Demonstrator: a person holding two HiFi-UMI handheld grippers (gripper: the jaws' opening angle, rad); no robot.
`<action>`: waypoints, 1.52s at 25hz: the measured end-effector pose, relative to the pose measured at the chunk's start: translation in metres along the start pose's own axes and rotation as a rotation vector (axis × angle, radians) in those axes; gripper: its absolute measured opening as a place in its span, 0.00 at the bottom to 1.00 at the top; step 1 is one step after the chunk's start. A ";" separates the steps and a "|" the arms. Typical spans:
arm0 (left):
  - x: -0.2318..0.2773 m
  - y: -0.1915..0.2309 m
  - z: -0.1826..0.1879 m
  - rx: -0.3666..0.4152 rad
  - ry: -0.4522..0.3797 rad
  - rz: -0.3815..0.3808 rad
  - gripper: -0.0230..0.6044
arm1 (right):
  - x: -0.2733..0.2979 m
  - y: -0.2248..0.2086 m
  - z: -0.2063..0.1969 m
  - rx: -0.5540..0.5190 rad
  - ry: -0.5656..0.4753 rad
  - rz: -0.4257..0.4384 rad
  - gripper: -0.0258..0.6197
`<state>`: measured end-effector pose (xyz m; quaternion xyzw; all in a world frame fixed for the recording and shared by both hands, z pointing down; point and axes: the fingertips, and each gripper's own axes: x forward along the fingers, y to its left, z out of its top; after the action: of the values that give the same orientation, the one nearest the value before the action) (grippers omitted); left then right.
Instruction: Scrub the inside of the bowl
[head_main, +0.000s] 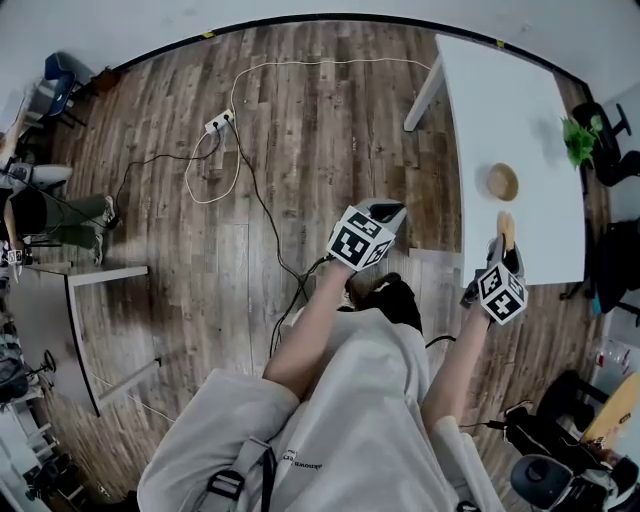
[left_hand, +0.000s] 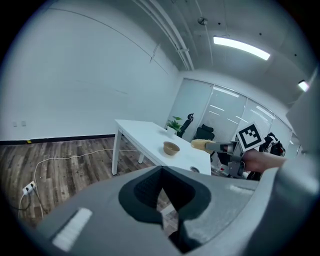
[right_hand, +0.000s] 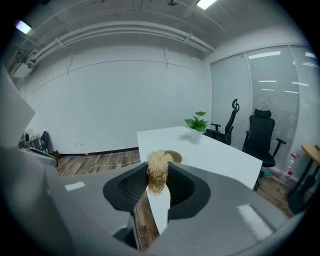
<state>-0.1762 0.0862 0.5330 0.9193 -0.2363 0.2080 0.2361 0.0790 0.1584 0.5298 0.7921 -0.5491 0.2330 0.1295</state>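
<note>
Now squeezing a fluffy tan scrubber (right_hand: 157, 172) tight between the jaws of the right gripper (right_hand: 156, 189), just over the near edge of the white table (head_main: 510, 100). Holding the left gripper (left_hand: 162, 200) off to the left over the wood floor (head_main: 300, 130), jaws pressed together on nothing. Seeing the brown bowl (head_main: 502, 182) sitting on the table, a little farther than the scrubber, and a green plant (head_main: 579, 140) at the far end.

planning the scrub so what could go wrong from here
1. The bowl stands free on the table. The left gripper is shut, empty and off the table, so scrubbing could slide the bowl.
2. The right gripper pinches the scrubber with much of it sticking out past the jaws, so pressure might pull it loose.
3. A cable lies on the floor near the person's feet, which is a trip risk.
</note>
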 end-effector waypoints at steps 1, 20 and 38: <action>-0.001 0.005 0.001 -0.008 -0.005 0.001 0.04 | 0.002 0.003 0.002 -0.002 -0.003 -0.001 0.24; 0.086 0.096 0.092 0.177 0.165 -0.056 0.04 | 0.135 -0.002 0.103 0.120 -0.047 -0.051 0.24; 0.265 0.035 0.188 0.456 0.248 -0.347 0.04 | 0.164 -0.037 0.122 0.081 0.100 0.009 0.24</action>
<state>0.0688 -0.1302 0.5249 0.9428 0.0073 0.3228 0.0828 0.1881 -0.0174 0.5113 0.7814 -0.5358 0.2950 0.1236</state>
